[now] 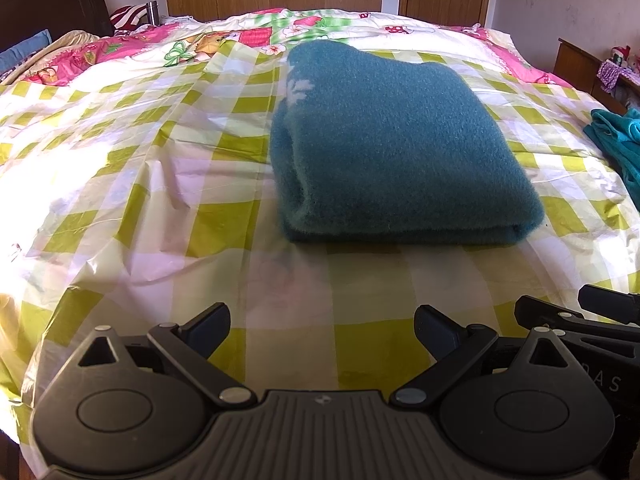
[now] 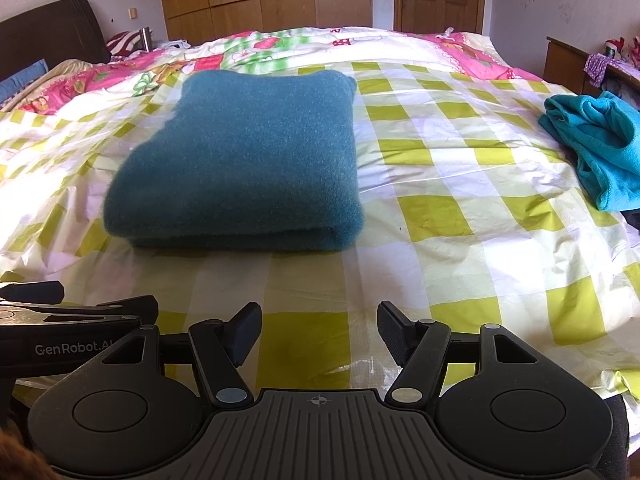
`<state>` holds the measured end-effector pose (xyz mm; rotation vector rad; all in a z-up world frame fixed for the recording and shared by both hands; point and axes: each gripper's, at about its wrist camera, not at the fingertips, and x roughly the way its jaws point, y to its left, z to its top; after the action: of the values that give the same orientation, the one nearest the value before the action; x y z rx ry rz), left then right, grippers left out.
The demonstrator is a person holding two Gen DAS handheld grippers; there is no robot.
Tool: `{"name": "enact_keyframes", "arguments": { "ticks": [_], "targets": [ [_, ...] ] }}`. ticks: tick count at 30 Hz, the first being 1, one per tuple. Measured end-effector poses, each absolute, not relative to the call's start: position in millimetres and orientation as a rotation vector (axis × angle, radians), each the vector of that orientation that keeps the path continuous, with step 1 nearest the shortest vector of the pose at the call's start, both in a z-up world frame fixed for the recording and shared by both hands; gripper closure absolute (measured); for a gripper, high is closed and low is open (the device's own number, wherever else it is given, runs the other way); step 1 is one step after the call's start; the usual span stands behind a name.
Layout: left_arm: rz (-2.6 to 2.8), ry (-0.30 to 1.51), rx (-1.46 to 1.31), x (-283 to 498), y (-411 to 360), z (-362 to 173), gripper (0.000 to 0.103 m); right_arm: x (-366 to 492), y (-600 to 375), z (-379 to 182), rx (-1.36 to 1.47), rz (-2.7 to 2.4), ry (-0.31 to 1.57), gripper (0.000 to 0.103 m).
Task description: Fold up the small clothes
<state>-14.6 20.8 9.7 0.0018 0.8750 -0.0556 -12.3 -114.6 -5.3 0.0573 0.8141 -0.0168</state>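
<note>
Both the left gripper [image 1: 322, 330] and right gripper [image 2: 319, 330] gape empty above the glossy checked bedspread [image 2: 440, 208], the fuzzy teal folded garment [image 2: 240, 164] lying ahead, a crumpled turquoise fleece [image 2: 600, 140] far right.

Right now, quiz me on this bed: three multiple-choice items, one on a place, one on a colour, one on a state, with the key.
1. Where does the crumpled garment lie relative to the folded garment?
A. On top of it
B. Apart, toward the bed's right edge
C. Under it

2. What colours are the checks on the sheet?
A. Red and black
B. Blue and grey
C. Yellow-green and white

3. How do the jaws of the right gripper stand?
A. Open and empty
B. Shut on the folded garment
C. Shut on the sheet

Key: 1 B, bare sheet separates the two garments. 2 C, yellow-green and white squares cover the sheet. 3 A, only the sheet shows in the gap between its jaws.
</note>
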Motion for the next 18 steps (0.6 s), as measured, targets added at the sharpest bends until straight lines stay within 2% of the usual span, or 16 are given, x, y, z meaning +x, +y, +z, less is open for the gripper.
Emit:
{"name": "enact_keyframes", "arguments": {
  "ticks": [18],
  "targets": [
    [-0.047,0.872,0.024,-15.3,18.5,9.1,0.0,-12.9,-111.8,-5.3,0.053,-0.028,0.819,0.039]
  ]
}}
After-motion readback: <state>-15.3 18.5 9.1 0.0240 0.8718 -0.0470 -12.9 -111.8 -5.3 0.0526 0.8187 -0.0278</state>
